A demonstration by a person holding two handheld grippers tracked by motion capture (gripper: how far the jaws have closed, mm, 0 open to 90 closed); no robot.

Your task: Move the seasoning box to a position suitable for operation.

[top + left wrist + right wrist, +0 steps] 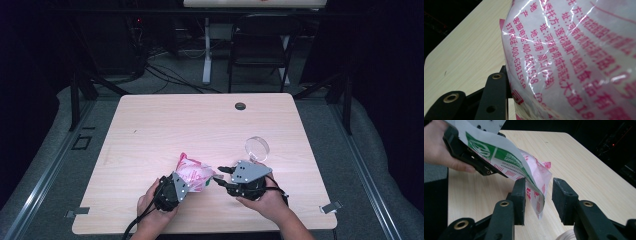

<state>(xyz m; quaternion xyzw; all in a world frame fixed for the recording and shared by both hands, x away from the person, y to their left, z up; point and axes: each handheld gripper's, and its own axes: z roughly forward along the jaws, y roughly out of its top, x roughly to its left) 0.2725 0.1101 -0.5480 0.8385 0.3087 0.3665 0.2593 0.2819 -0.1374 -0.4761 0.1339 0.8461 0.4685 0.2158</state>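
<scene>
A white plastic bag [192, 172] with pink print and a green label is held up off the wooden table [165, 120] near its front edge. My left gripper [175, 189] is shut on one end of it. In the left gripper view the bag [574, 57] lies against one black finger [495, 95]. My right gripper [219, 175] faces the bag from the right. In the right gripper view the jaws [539, 192] stand apart, and the bag's [506, 162] loose corner hangs between them, next to the left pad and apart from the right one.
A clear round disc [257, 148] lies on the table just beyond my right gripper. A dark grommet [240, 106] sits near the table's far edge. A folding chair [260, 45] and a desk leg stand beyond the table.
</scene>
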